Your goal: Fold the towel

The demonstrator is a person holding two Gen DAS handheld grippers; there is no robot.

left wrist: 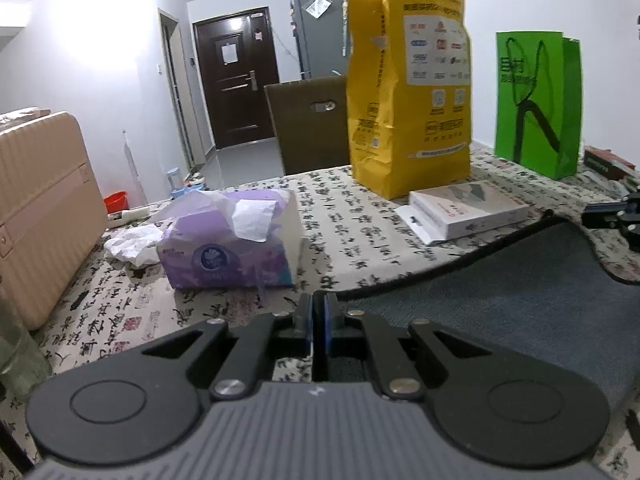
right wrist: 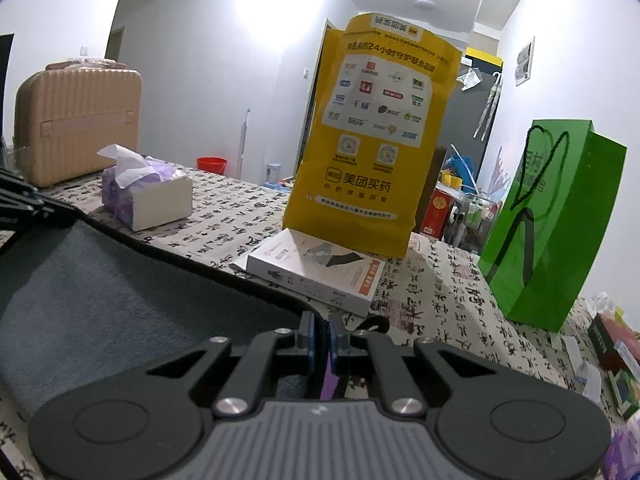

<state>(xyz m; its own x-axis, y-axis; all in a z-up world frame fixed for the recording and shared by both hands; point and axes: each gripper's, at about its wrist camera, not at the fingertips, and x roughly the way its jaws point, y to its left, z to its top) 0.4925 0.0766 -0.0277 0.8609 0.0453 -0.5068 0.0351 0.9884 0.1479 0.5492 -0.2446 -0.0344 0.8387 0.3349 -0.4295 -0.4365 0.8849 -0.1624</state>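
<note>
A dark blue-grey towel (left wrist: 520, 304) with a black hem lies spread on the calligraphy-print tablecloth (left wrist: 352, 232). My left gripper (left wrist: 319, 312) is shut, its blue pads pinching the towel's left corner at the hem. In the right wrist view the towel (right wrist: 120, 288) stretches to the left. My right gripper (right wrist: 322, 332) is shut on the towel's right corner, where a black hanging loop (right wrist: 374, 323) sticks out. The right gripper shows at the right edge of the left wrist view (left wrist: 612, 220), and the left gripper at the left edge of the right wrist view (right wrist: 24, 204).
A purple tissue box (left wrist: 236, 244) stands left of the towel. A white book (left wrist: 468, 208), a tall yellow paper bag (left wrist: 408, 92) and a green gift bag (left wrist: 540, 104) stand behind it. A beige suitcase (left wrist: 40, 216) is far left. Small boxes (right wrist: 616, 356) lie at the right.
</note>
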